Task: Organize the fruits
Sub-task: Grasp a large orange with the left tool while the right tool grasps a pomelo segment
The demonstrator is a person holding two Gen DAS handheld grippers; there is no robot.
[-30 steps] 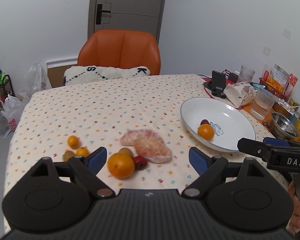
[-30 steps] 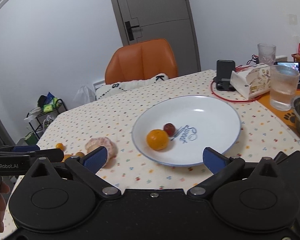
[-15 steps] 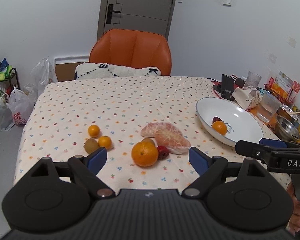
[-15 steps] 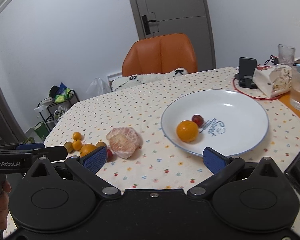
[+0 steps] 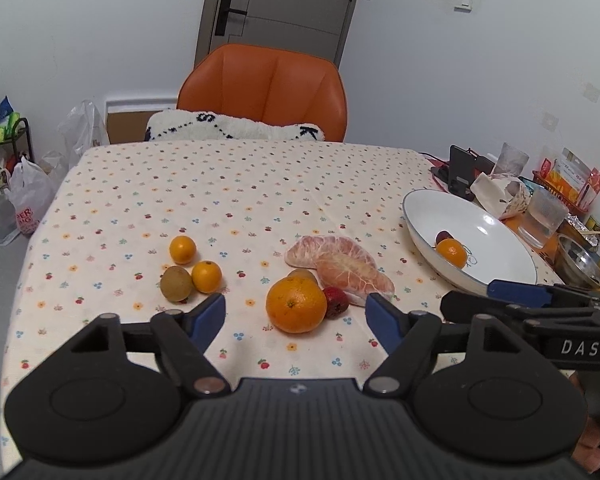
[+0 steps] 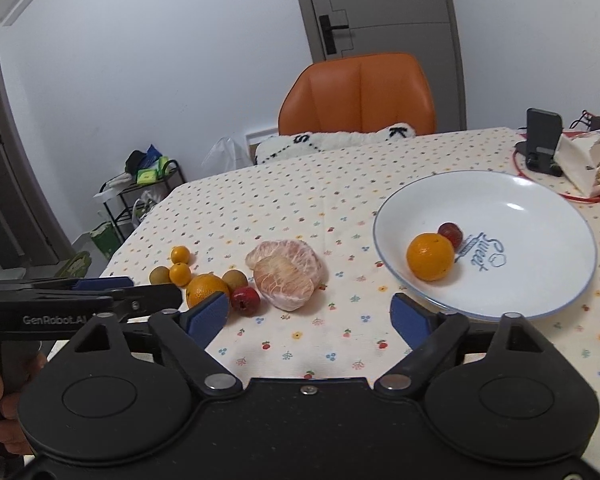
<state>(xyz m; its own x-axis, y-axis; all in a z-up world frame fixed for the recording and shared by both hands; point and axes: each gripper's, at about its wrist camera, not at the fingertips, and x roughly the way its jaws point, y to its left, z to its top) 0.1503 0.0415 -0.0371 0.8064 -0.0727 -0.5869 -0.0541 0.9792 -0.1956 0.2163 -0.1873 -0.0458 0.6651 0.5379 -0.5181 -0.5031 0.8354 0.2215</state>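
- I see a white plate (image 6: 540, 200) holding an orange (image 6: 429, 256) and a red fruit (image 6: 451, 233)
- A peeled pomelo (image 5: 340, 264), a large orange (image 5: 296, 304), small oranges (image 5: 182, 249) and a kiwi (image 5: 176, 283) lie on the desk

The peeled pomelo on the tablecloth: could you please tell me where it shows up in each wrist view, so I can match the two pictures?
Left wrist view: the peeled pomelo lies right of centre, just behind the large orange and the red fruit.
Right wrist view: the pomelo sits left of centre, between the red fruit and the white plate.
Shared landmark: the orange chair behind the table.
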